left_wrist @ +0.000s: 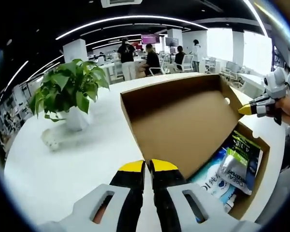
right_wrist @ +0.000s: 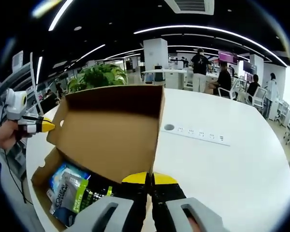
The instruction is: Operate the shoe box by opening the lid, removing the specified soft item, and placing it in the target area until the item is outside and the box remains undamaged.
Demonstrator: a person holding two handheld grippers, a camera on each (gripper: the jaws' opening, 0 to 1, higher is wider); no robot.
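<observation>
1. Both claws, left claw [left_wrist: 148, 166] and right claw [right_wrist: 149, 179], sit clenched and empty at the open brown cardboard shoe box [left_wrist: 183, 125].
2. Soft green-and-white packet [left_wrist: 239, 164] lies inside, near the white surface's [left_wrist: 87, 154] edge.
3. Release one claw, pinch the packet's top, lift clear of the walls.

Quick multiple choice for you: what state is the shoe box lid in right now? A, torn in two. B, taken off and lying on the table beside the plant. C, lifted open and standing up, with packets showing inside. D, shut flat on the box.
C: the lid stands raised in one piece over the shoe box, and the packets lie uncovered inside it.
</observation>
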